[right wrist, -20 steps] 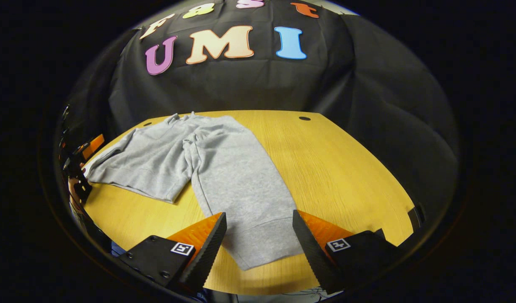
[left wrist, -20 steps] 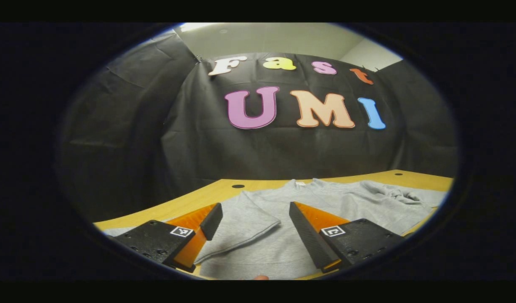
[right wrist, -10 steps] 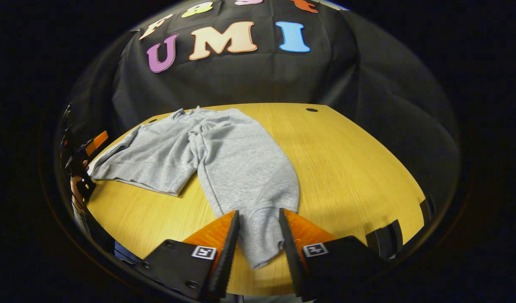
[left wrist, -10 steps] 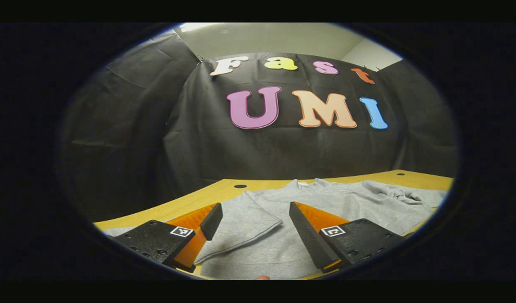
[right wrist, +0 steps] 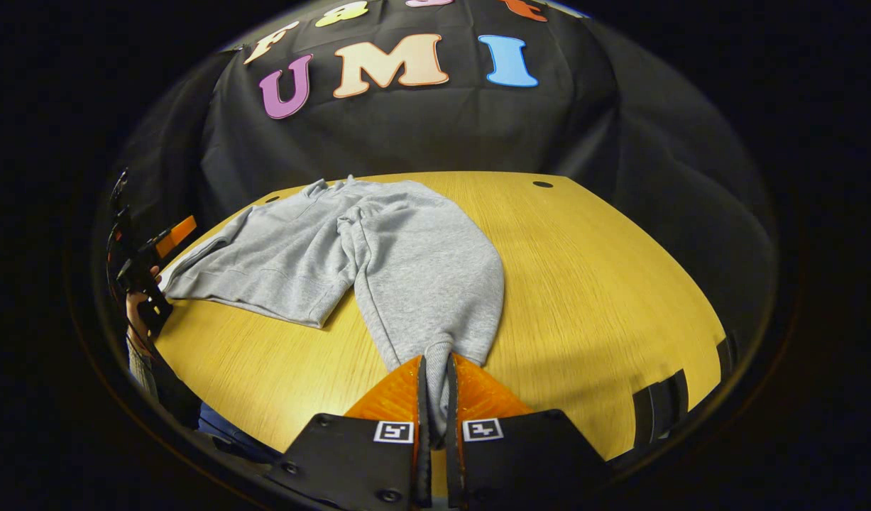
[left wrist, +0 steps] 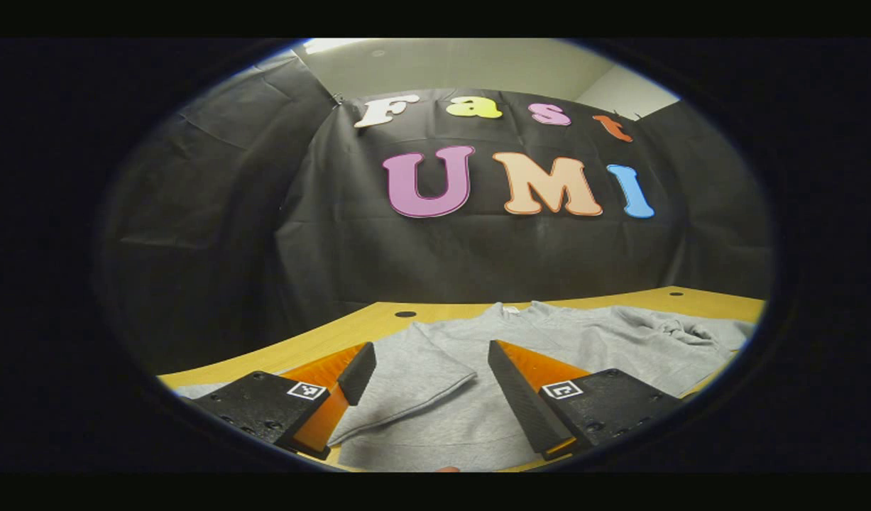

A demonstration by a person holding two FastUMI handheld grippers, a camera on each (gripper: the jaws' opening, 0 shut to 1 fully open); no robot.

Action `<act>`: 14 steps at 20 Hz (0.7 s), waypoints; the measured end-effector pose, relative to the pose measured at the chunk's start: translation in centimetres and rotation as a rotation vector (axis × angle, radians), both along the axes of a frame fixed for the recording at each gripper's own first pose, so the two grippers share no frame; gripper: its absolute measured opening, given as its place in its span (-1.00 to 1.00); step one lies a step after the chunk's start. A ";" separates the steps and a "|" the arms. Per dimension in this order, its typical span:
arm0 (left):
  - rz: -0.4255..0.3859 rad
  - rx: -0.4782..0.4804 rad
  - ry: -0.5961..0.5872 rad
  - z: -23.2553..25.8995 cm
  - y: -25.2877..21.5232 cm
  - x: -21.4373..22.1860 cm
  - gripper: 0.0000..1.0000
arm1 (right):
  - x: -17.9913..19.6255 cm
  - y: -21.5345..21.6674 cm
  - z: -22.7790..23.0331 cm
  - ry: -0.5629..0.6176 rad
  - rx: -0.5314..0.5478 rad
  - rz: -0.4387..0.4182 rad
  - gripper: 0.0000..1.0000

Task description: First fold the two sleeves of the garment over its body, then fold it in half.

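Note:
A grey sweatshirt (right wrist: pixel 314 245) lies flat on the wooden table (right wrist: pixel 605 284). Its long sleeve (right wrist: pixel 428 284) runs toward me in the right gripper view, and my right gripper (right wrist: pixel 434 369) is shut on the cuff, which bunches between the orange fingers. In the left gripper view the sweatshirt (left wrist: pixel 584 341) spreads to the right. One sleeve (left wrist: pixel 414 372) lies folded over the body there, between the fingers of my left gripper (left wrist: pixel 428 369), which stands open above it. The left gripper (right wrist: pixel 151 248) and the hand holding it also appear at the far left of the right gripper view.
The round wooden table has small dark holes (right wrist: pixel 542 184) near its back edge. Bare wood stretches to the right of the sweatshirt. A person's sleeve (right wrist: pixel 148 369) is at the table's left front edge.
My right gripper moved forward onto the sleeve's cuff and shut on it, gathering the cloth. The left gripper has stayed still and open.

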State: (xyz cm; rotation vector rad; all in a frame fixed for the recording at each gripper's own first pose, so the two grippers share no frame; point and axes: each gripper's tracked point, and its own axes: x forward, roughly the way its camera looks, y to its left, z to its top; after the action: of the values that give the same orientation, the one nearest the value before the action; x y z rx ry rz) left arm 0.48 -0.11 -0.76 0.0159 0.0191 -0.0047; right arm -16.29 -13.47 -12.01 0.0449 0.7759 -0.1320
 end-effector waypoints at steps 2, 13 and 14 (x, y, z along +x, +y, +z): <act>0.000 0.000 0.000 0.0 0.1 0.0 0.86 | 0.0 -0.1 0.1 0.008 0.009 -0.020 -0.79; -0.010 -0.001 0.000 0.0 0.0 0.0 0.86 | 5.7 0.3 5.0 -0.060 0.031 -0.008 -0.79; -0.010 -0.001 0.000 0.0 0.0 0.0 0.88 | 6.9 0.7 5.8 -0.080 0.039 0.001 -0.79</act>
State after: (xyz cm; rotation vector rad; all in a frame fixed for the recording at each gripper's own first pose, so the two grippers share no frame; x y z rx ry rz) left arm 0.51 -0.15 -0.76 0.0152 0.0186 -0.0152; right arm -9.36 -12.78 -6.16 0.0866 0.6991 -0.1136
